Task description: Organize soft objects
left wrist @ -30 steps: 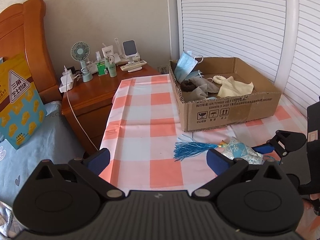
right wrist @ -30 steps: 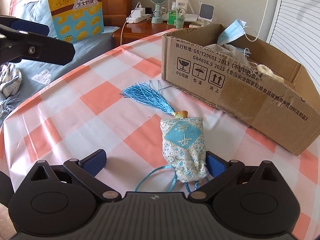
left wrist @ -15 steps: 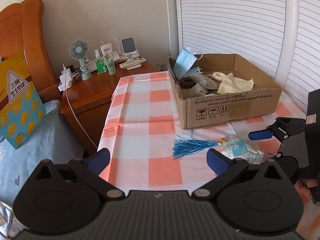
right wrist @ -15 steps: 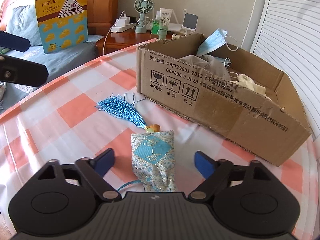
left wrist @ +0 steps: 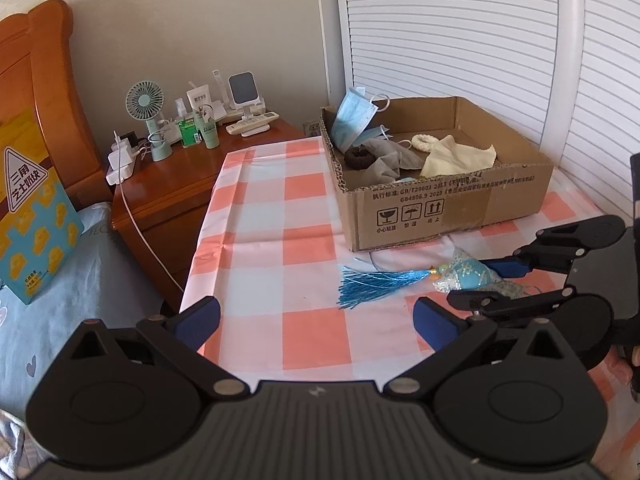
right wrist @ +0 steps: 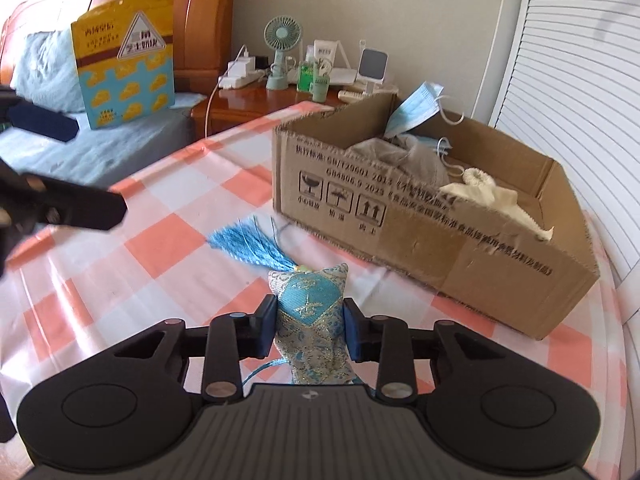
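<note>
Right gripper: your jaws are closing, pads touching the sachet on the checked cloth, cardboard box at two o'clock. Light, soft, squashy; grip mid-body, tassel trails. Left gripper: wide, empty.

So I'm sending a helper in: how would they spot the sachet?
Find the cardboard box on the checked tablecloth. Just in front of it, the right gripper is closing around the sachet. It is the only patterned blue pouch, with a bright blue tassel.
</note>
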The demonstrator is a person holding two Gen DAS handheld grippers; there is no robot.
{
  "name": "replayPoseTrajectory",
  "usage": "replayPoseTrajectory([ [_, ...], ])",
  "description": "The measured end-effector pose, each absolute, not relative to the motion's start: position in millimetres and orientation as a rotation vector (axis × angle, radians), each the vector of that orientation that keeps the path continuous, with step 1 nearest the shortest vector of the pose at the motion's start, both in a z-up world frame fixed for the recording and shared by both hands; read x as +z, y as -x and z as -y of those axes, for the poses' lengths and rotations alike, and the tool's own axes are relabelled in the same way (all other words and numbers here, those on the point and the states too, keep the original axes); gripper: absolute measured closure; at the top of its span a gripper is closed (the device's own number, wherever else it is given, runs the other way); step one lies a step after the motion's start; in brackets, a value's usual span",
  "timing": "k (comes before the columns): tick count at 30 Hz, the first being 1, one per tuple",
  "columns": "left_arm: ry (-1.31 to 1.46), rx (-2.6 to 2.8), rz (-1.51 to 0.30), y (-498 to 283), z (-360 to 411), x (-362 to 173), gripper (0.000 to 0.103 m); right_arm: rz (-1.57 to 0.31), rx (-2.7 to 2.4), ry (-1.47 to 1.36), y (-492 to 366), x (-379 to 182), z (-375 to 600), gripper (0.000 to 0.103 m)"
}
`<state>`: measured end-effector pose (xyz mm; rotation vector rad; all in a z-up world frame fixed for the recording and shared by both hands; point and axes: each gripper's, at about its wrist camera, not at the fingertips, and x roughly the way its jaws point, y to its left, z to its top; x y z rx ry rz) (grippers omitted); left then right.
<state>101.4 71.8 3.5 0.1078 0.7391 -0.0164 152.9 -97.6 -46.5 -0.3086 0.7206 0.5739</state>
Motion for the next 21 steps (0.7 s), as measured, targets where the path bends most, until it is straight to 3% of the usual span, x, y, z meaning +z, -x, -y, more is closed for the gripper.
replayPoseTrajectory([
  [10, -0.143, -0.074, -0.751, -104.7, -61.3, -4.5, 0.001, -0.658, 0.516, 0.225, -137.9, -12.9, 131.5, 0.064],
  [21, -0.211, -0.191, -0.761, -114.5, -36.2, -21.0, 0.001, -0.743, 0.400, 0.199, -124.7, -30.1, 172.5, 0.064],
])
